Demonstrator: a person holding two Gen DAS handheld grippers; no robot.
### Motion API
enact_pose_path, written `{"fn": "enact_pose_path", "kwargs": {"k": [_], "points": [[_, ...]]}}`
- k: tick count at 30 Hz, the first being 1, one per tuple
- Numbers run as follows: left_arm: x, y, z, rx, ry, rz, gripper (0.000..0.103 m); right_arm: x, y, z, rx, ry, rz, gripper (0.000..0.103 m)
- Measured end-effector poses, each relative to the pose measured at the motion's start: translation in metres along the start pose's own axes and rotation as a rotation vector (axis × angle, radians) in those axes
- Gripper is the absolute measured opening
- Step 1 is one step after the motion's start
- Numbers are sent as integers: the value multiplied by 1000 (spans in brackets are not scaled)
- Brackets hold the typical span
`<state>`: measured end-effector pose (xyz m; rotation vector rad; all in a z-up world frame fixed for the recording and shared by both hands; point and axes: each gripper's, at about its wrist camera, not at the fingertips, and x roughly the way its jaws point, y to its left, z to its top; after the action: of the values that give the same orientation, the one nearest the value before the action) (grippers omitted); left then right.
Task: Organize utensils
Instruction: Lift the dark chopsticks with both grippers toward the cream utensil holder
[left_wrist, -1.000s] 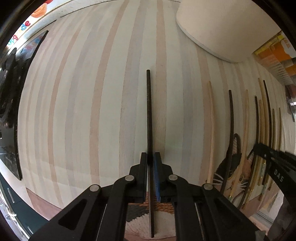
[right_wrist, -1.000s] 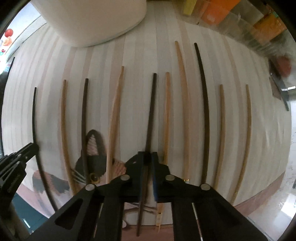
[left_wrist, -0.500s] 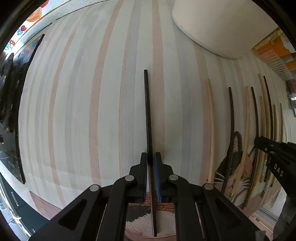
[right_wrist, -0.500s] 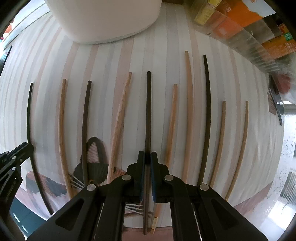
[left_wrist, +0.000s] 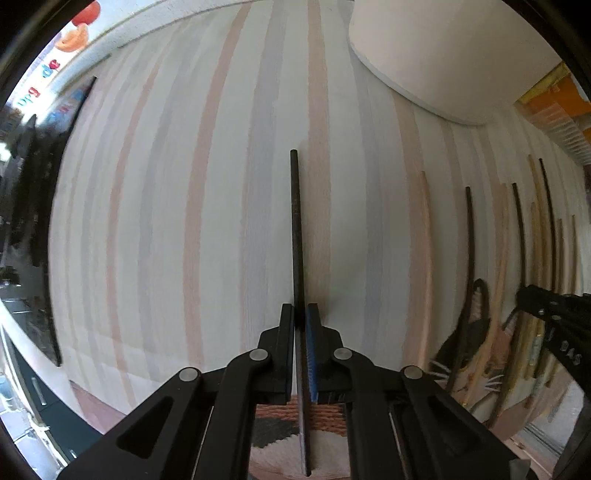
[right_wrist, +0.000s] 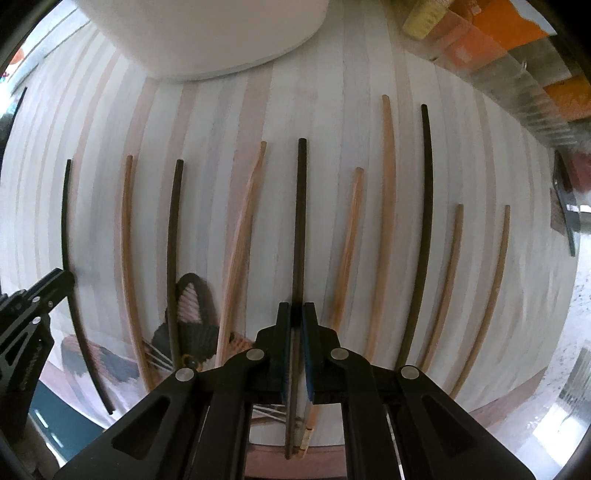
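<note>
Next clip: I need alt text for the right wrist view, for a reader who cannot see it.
The right tool is shut on a dark chopstick, held over a striped mat where light and dark chopsticks lie in a row. A white container stands at the mat's far edge, and the left tool shows at the left.

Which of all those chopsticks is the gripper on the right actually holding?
Start at the striped mat below the big white bowl, where chopsticks lie in a row. The held chopstick is the dark one mid-row, clamped in the right gripper. Both its nearest neighbours are pale wood.
</note>
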<state>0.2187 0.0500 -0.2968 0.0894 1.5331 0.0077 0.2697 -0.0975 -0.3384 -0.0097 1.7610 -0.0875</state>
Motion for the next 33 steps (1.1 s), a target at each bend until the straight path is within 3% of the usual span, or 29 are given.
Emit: {"fn": "enact_pose_path", "kwargs": {"k": [8, 18, 27, 33], "points": [[-33, 8, -27, -34, -83, 7, 3, -11, -28, -18, 14, -79, 104, 6], [-93, 8, -59, -63, -196, -14, 3, -61, -40, -38, -2, -208, 186, 6], [-186, 13, -48, -77, -415, -71, 3, -145, -49, -58, -27, -400, 258, 5], [-277, 17, -31, -96, -608, -143, 3, -240, -48, -54, -49, -589, 322, 5]]}}
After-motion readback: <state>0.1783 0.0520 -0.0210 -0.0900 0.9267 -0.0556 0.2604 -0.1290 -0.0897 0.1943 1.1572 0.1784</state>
